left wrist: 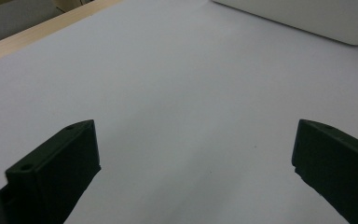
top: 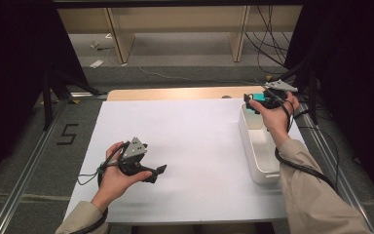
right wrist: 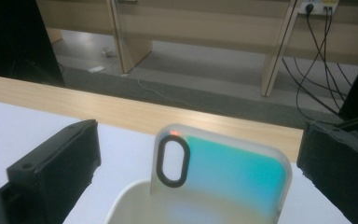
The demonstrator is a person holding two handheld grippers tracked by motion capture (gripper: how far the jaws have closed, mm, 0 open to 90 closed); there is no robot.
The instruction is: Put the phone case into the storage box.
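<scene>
Beige sleeves (top: 304,185), blk tongs (top: 157,172) w/ cables

A white sheet (top: 195,146) is covering most of the tabletop (top: 175,93), leaving a strip of pale wood showing along the far edge. Beyond it, grey floor (top: 185,73) is stretching back to light wooden furniture legs (top: 119,39), and black cables (top: 268,44) are hanging and trailing at the right rear. A small white scrap (top: 96,63) is lying on the floor at the far left, with a thin pale cord (top: 175,77) running across the floor near it. A metal rail (top: 27,170) is running along the left side, beside a black "5" mark (top: 67,134) sitting on the floor.
</scene>
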